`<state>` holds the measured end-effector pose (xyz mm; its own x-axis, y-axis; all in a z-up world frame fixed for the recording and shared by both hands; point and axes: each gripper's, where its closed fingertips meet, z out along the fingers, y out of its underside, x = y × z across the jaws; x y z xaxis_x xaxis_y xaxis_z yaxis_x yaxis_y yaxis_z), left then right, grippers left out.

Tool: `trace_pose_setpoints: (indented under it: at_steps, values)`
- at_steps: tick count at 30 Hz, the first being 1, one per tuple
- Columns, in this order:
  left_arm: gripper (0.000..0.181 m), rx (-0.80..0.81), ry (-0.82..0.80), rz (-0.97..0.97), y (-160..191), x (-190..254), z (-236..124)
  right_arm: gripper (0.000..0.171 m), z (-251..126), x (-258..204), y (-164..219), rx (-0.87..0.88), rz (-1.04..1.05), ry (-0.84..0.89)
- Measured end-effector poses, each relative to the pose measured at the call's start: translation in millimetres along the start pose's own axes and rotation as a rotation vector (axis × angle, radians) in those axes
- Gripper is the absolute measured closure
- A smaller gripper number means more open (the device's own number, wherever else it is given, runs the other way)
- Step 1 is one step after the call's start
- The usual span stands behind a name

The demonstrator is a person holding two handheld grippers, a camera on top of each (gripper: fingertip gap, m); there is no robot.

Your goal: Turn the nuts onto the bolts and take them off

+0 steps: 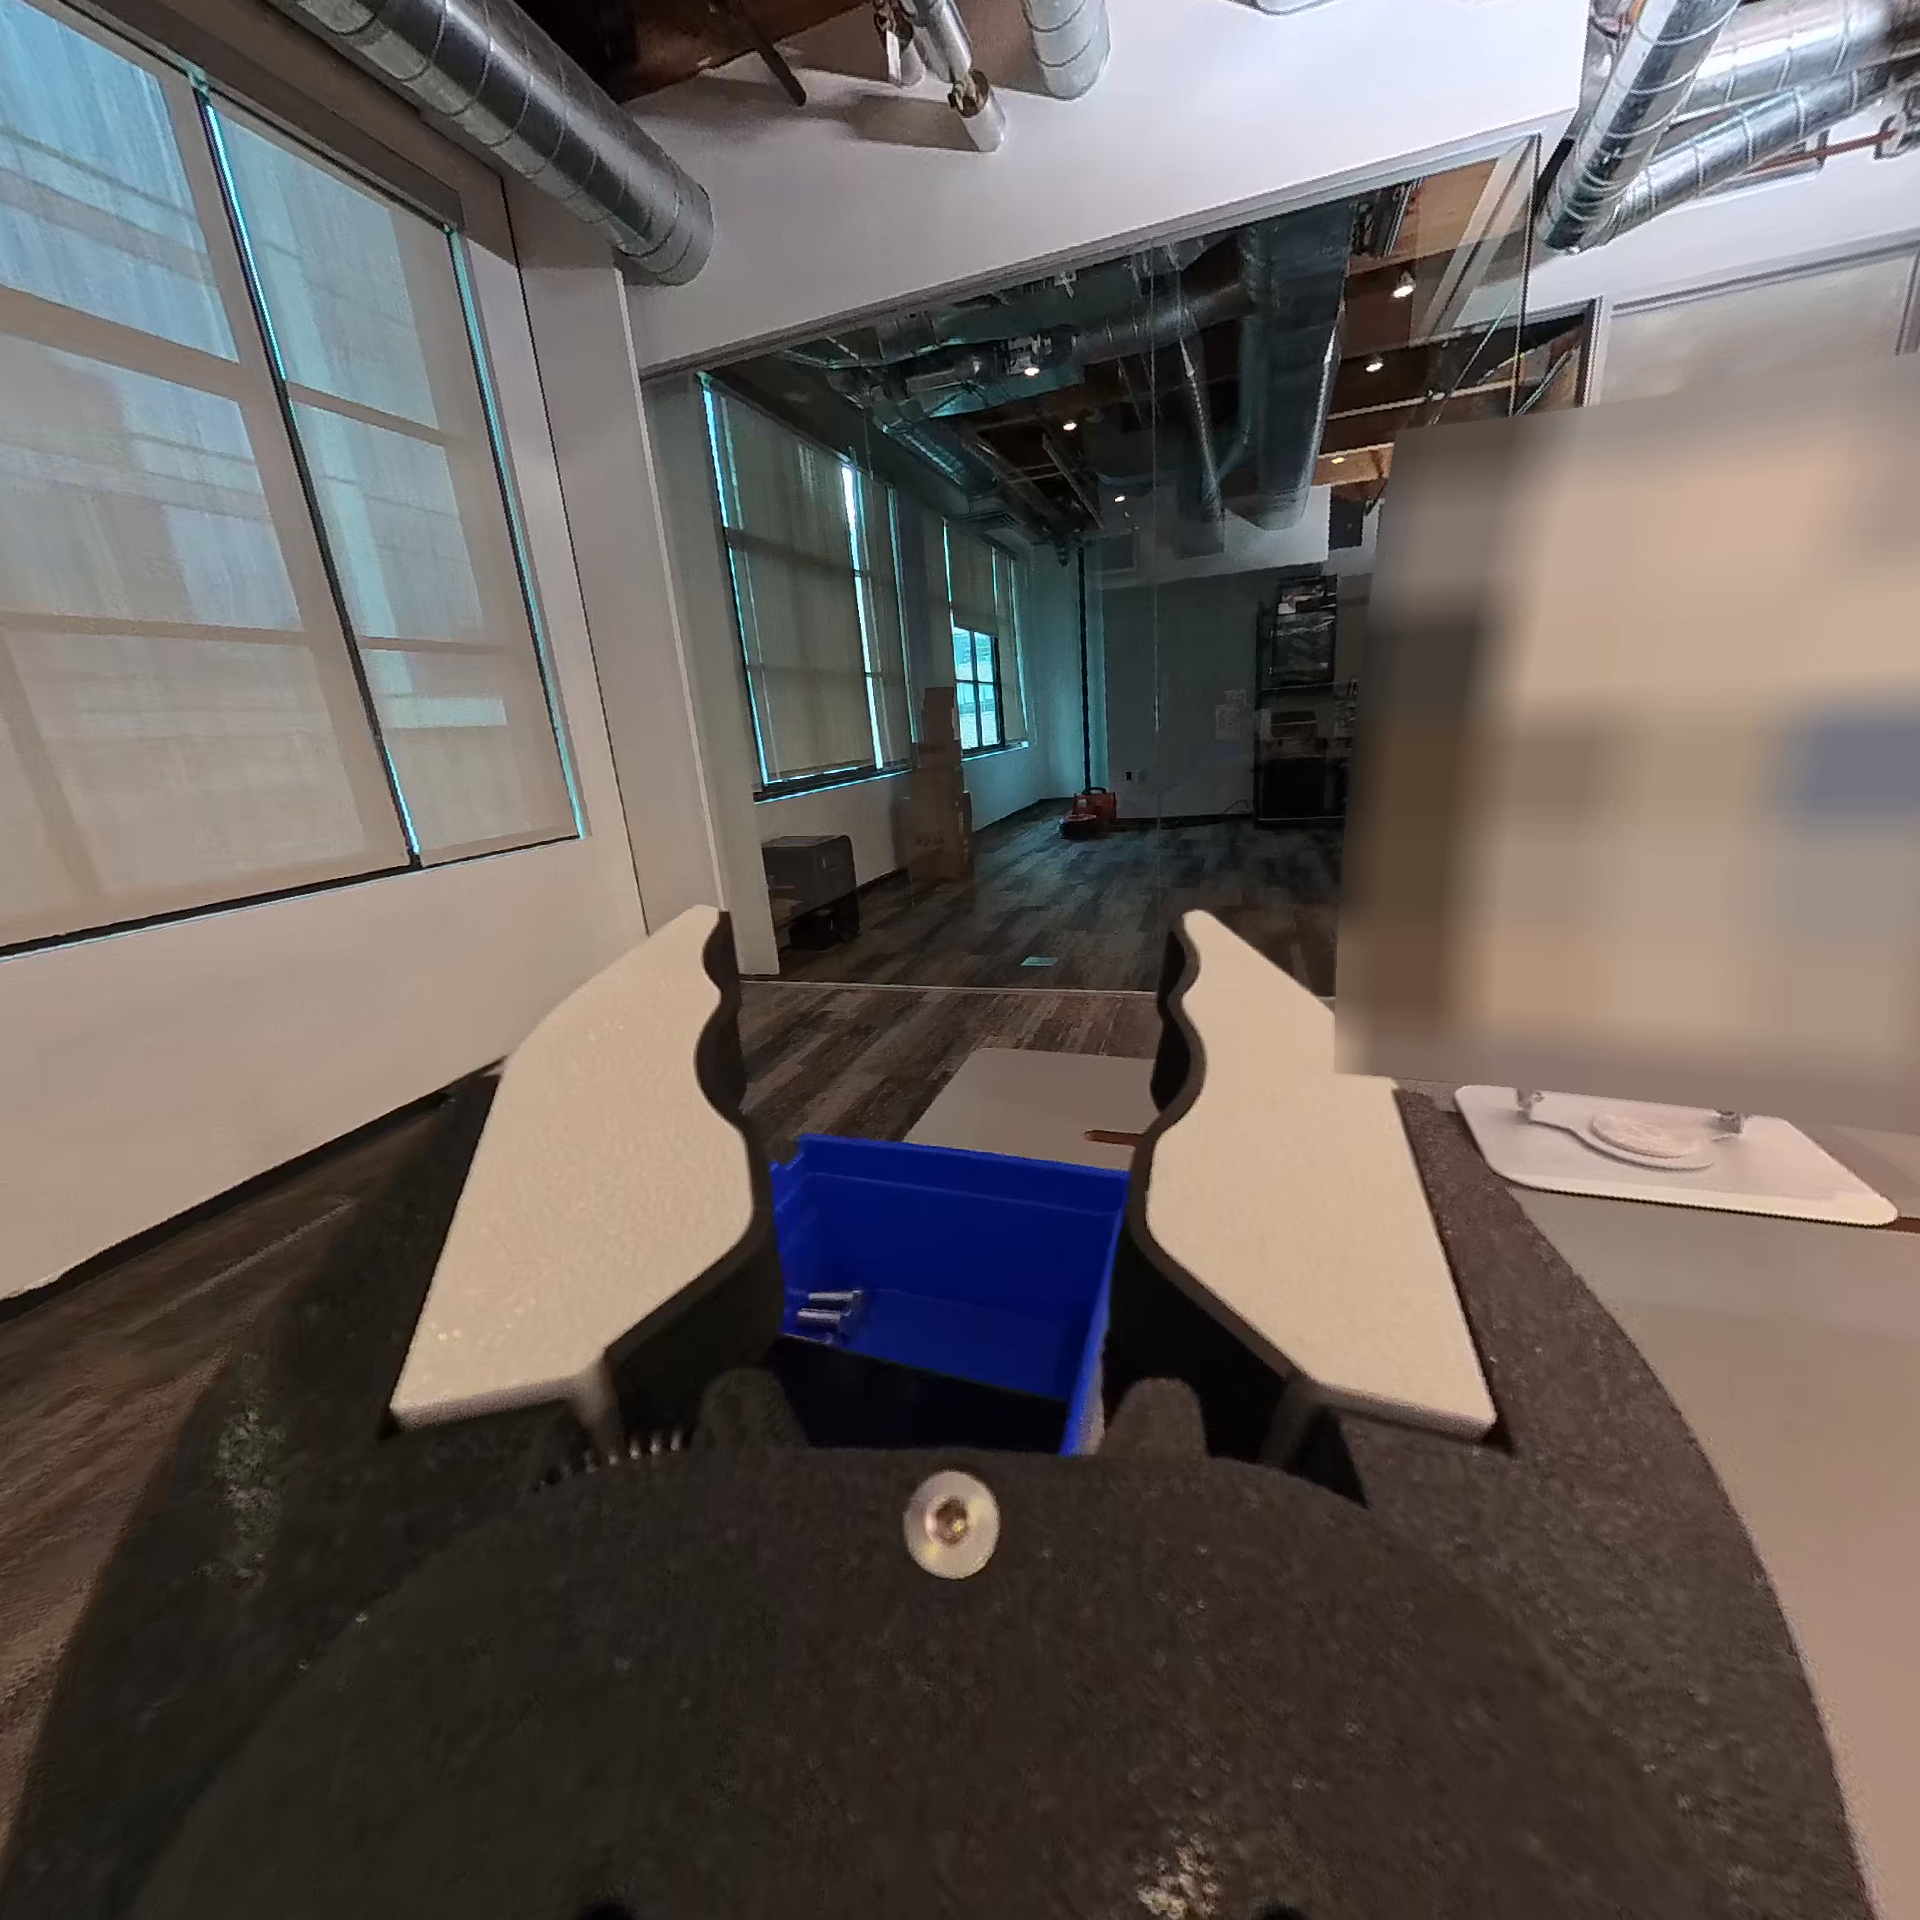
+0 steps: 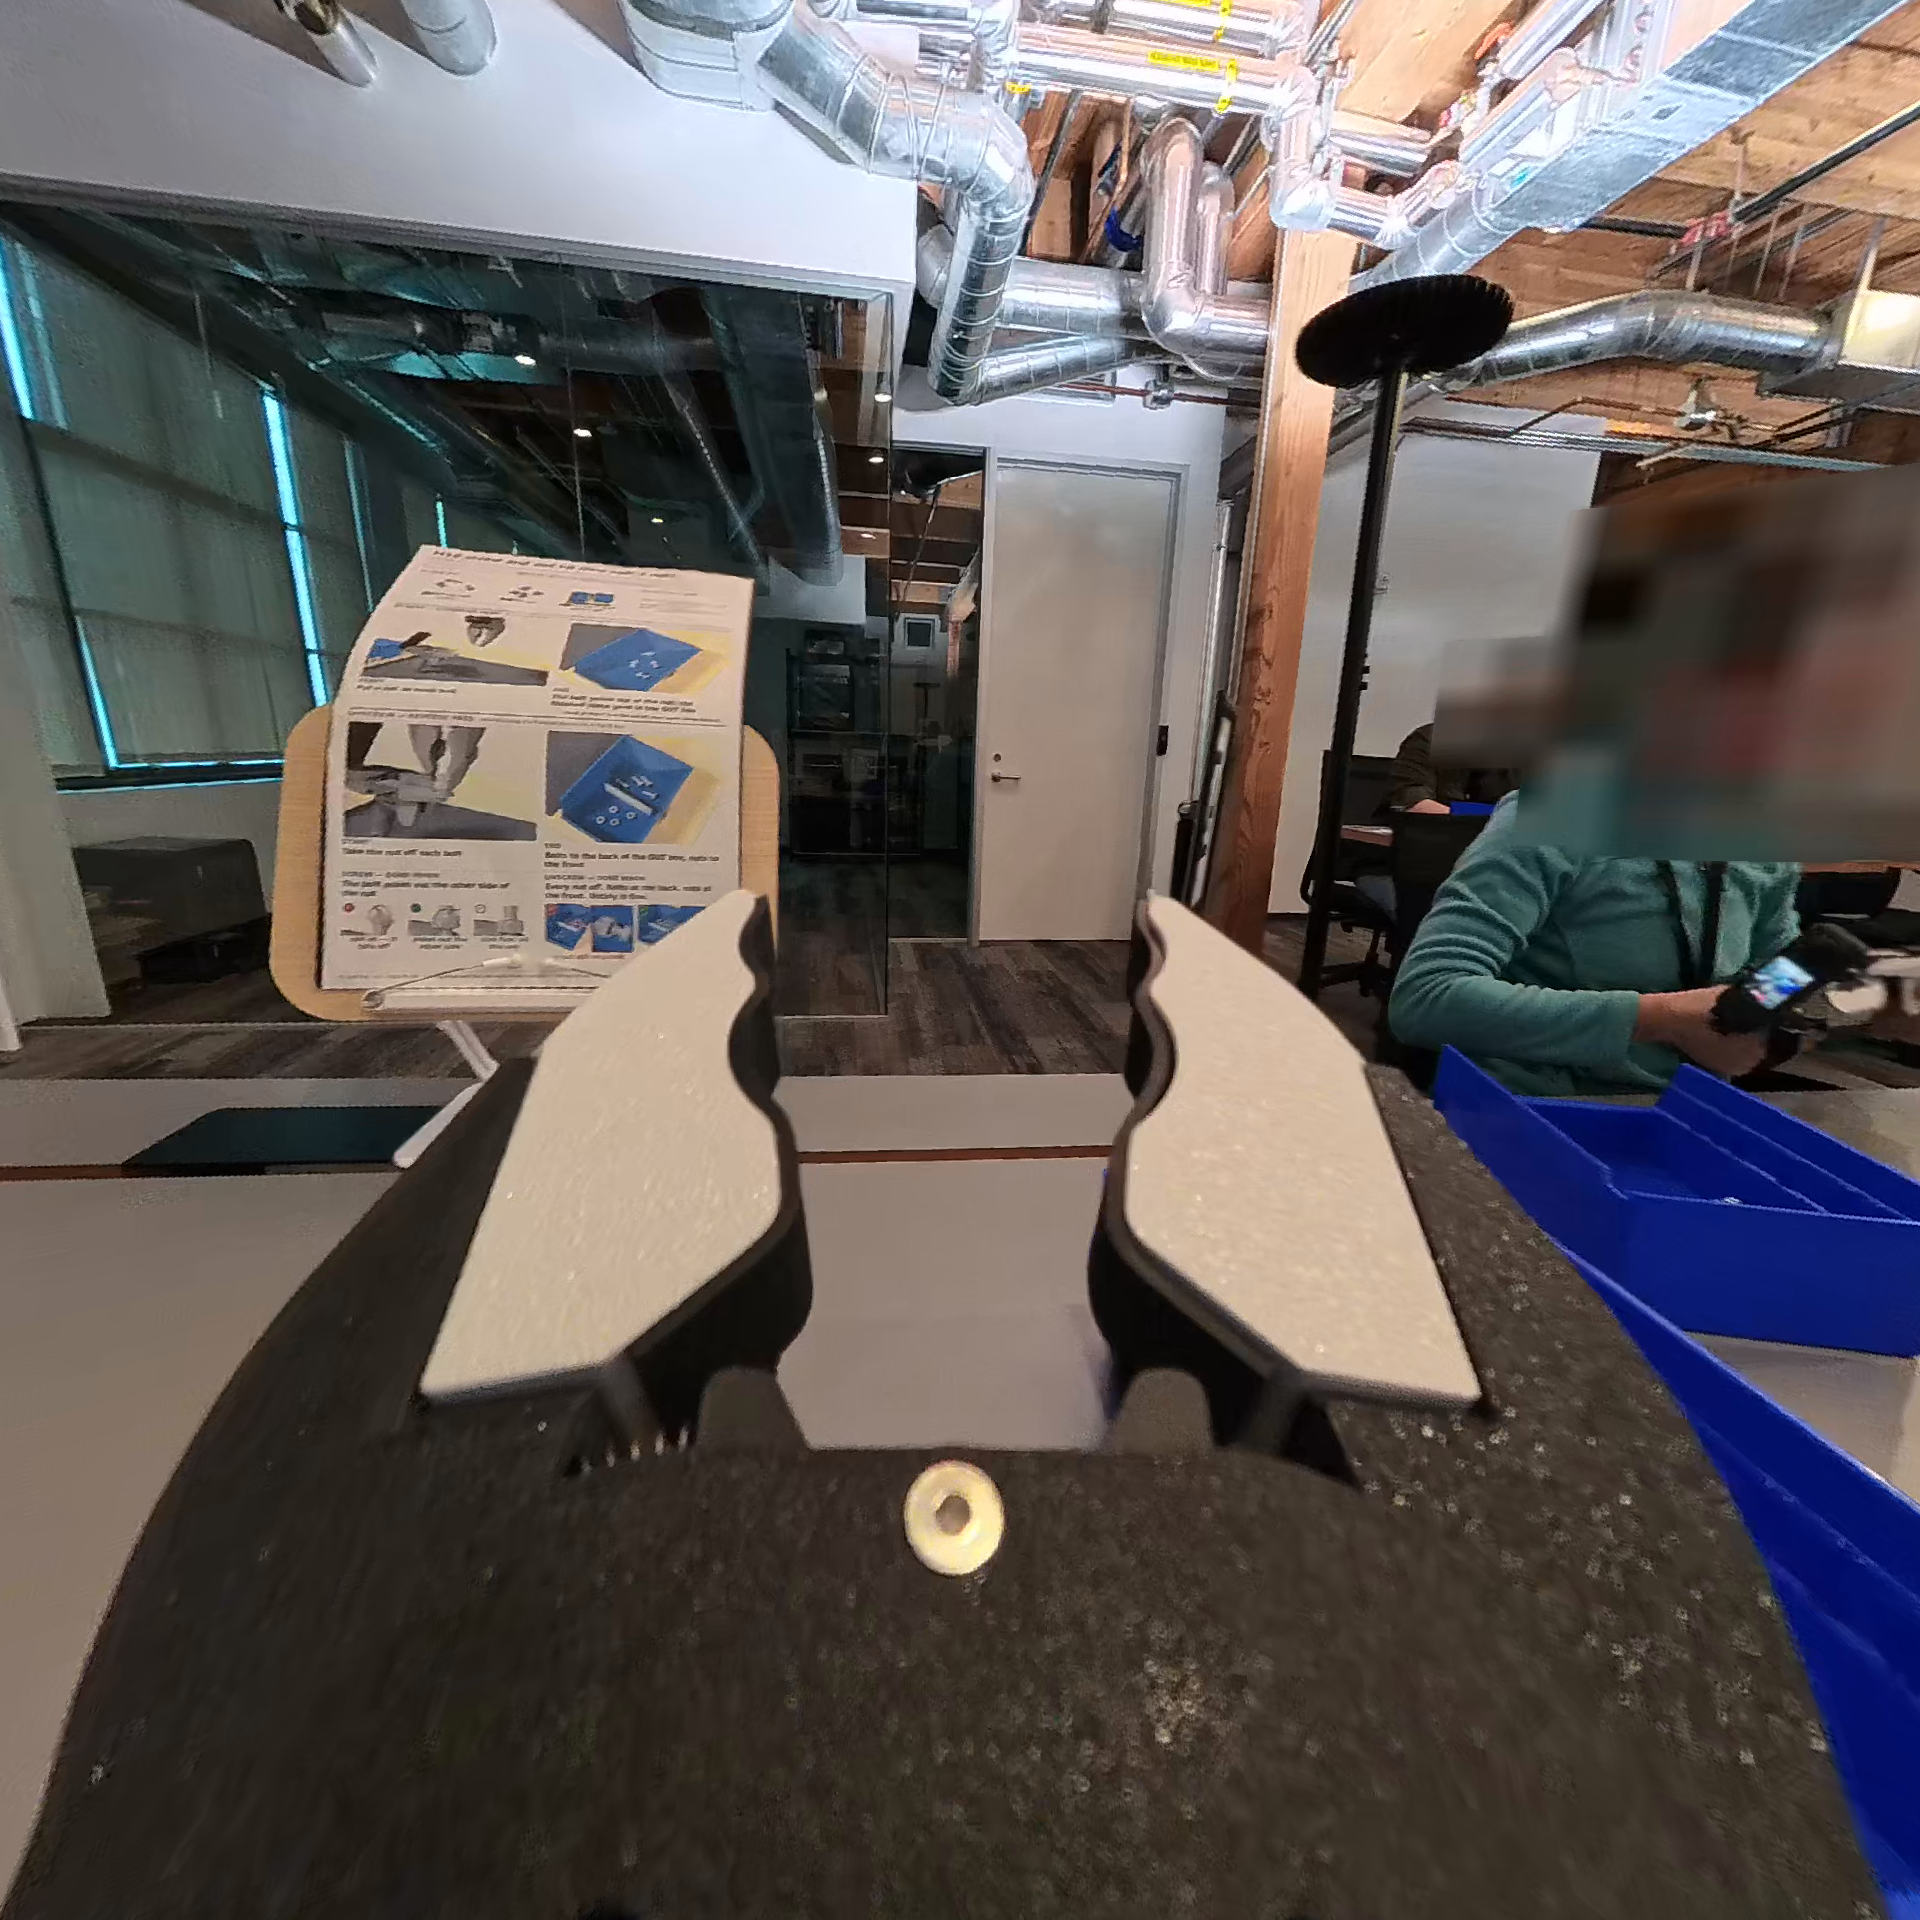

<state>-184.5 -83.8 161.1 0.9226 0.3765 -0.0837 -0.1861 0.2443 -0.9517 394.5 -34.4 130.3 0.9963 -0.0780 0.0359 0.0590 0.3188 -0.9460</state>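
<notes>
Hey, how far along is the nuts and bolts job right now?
Nothing looks done yet. Both the left tool and the right tool are open and empty. A couple of bolts lie in the blue bin under the left tool; no nuts are visible. All the threading and unthreading remains.

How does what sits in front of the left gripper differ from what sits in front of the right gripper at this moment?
The left gripper hangs over a blue bin holding small metal bolts; the right gripper has only bare grey table between its fingers. The bin lies straight ahead of the left gripper, whereas blue bins sit off to the right gripper's right side. Both grippers are open and empty.
</notes>
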Motion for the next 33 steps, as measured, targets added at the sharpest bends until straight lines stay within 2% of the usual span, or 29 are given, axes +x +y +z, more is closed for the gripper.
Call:
trace_pose_setpoints:
  at_steps: [5,11,15,21,25,29,33]
  values:
    - [0.122,-0.044,0.038,0.073,19,-37,-6,0.109,8,-42,26,-0.059,0.008,-0.162]
    - [0.121,-0.344,0.217,0.073,95,-83,-7,0.12,21,-109,69,-0.143,0.058,-0.387]
    - [0.123,-0.487,0.295,0.073,140,-104,-9,0.129,33,-143,82,-0.15,0.09,-0.516]
    - [0.129,-0.832,0.464,0.205,211,-113,-2,0.127,37,-178,98,-0.203,0.134,-0.725]
    - [0.132,-1.02,0.663,0.213,239,-90,-1,0.125,34,-193,110,-0.226,0.118,-0.816]
    - [0.131,-1.116,0.754,0.353,265,-84,9,0.125,32,-204,116,-0.218,0.146,-0.878]
    - [0.133,-1.217,0.807,0.637,296,-91,9,0.125,32,-216,122,-0.22,0.195,-0.938]
